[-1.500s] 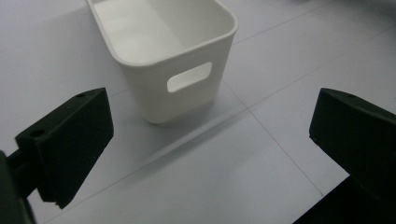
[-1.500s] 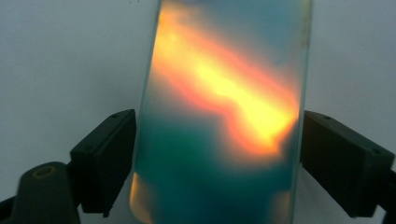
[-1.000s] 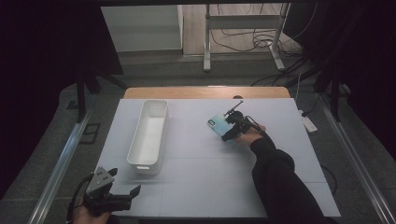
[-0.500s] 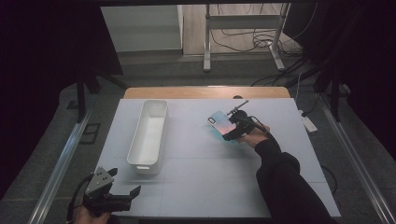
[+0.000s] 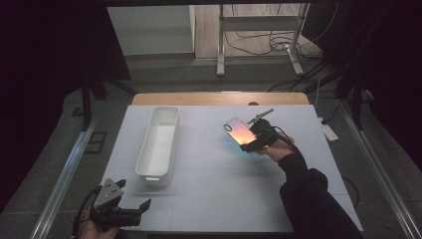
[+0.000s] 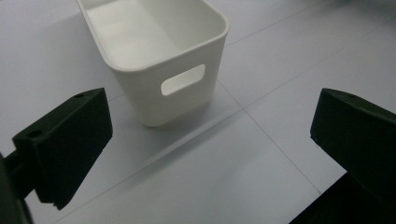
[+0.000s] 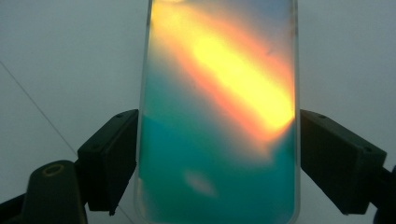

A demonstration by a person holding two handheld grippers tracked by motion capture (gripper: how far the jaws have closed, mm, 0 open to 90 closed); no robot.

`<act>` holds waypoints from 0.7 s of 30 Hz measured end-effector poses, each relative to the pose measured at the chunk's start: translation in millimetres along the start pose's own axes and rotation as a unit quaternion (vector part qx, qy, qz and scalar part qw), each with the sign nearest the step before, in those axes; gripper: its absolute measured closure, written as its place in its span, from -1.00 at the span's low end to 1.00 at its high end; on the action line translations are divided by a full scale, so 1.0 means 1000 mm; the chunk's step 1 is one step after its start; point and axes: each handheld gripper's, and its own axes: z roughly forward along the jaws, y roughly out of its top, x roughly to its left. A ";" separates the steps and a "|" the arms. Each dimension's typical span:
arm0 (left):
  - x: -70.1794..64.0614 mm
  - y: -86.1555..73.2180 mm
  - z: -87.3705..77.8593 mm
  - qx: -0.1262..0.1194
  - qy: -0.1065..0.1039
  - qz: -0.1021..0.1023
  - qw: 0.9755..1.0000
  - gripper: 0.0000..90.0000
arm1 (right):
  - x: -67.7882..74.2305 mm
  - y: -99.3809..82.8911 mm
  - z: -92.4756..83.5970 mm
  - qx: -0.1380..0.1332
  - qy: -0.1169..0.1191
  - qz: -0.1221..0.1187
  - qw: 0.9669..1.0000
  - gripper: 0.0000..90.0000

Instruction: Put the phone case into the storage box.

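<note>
An iridescent phone case [image 5: 237, 132], teal with an orange-yellow sheen, is clamped by its long sides in my right gripper [image 5: 251, 142] above the table's right half. The right gripper view looks along the case [image 7: 219, 116], with one black jaw pressed on each of its edges. A long white plastic bin [image 5: 159, 143] with a handle slot stands empty left of centre. My left gripper [image 5: 130, 211] hovers open at the table's near left edge. In the left gripper view its jaws stand wide apart, and the bin's near end [image 6: 161, 56] lies ahead.
The white table top [image 5: 219, 179] ends at a wooden strip [image 5: 214, 98] along the far side. Beyond it are metal stand legs [image 5: 259, 37] and cables on the floor. A white power strip [image 5: 328, 130] lies off the right edge.
The right gripper has tilted the phone case, so it now shines orange instead of teal, and has shifted it slightly. The left gripper has stayed put.
</note>
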 end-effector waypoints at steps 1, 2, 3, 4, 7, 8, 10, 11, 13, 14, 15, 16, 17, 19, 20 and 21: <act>0.000 0.000 0.000 0.000 0.000 0.000 1.000 -1.00 | 0.001 -0.001 -0.002 -0.004 0.000 0.000 1.000 -0.62; 0.000 0.000 0.000 0.000 -0.001 0.000 1.000 -1.00 | 0.002 -0.002 -0.005 -0.008 0.003 0.000 1.000 -0.62; 0.000 0.000 0.000 0.000 -0.001 0.000 1.000 -1.00 | 0.002 -0.002 -0.005 -0.008 0.003 0.000 1.000 -0.62; 0.000 0.000 0.000 -0.001 -0.001 0.001 1.000 -1.00 | 0.002 -0.003 -0.007 -0.013 0.003 -0.002 1.000 -0.62; -0.001 0.001 0.000 -0.004 -0.002 0.004 1.000 -1.00 | 0.007 -0.007 -0.013 -0.020 0.006 -0.001 1.000 -0.62; -0.001 0.001 0.000 -0.006 -0.005 0.002 1.000 -1.00 | 0.007 -0.009 -0.015 -0.024 0.004 -0.003 1.000 -0.62; -0.001 0.001 0.000 -0.006 -0.008 -0.001 1.000 -1.00 | 0.010 -0.011 -0.018 -0.027 0.006 -0.003 1.000 -0.62; -0.002 0.001 0.000 -0.006 -0.010 -0.002 1.000 -1.00 | 0.011 -0.012 -0.019 -0.029 0.006 -0.003 1.000 -0.62; -0.002 0.002 0.000 -0.007 -0.011 -0.003 1.000 -1.00 | 0.012 -0.013 -0.020 -0.030 0.007 -0.004 1.000 -0.62; -0.002 0.002 0.000 -0.009 -0.013 -0.005 1.000 -1.00 | 0.014 -0.015 -0.022 -0.034 0.008 -0.004 0.999 -0.62; -0.002 0.002 0.000 -0.010 -0.013 -0.004 1.000 -1.00 | 0.015 -0.016 -0.024 -0.035 0.010 -0.006 0.999 -0.62; -0.002 0.003 -0.001 -0.012 -0.013 -0.006 1.000 -1.00 | 0.016 -0.017 -0.024 -0.037 0.010 -0.006 0.999 -0.62; -0.002 0.004 -0.001 -0.015 -0.015 -0.007 1.000 -1.00 | 0.017 -0.019 -0.026 -0.039 0.011 -0.008 0.999 -0.62; -0.003 0.004 -0.001 -0.018 -0.017 -0.007 1.000 -1.00 | 0.020 -0.021 -0.028 -0.043 0.012 -0.009 0.999 -0.62; -0.003 0.005 -0.001 -0.019 -0.019 -0.008 1.000 -1.00 | 0.021 -0.022 -0.029 -0.044 0.012 -0.009 0.999 -0.62; -0.003 0.006 -0.001 -0.019 -0.020 -0.008 1.000 -1.00 | 0.021 -0.023 -0.031 -0.046 0.013 -0.011 0.999 -0.62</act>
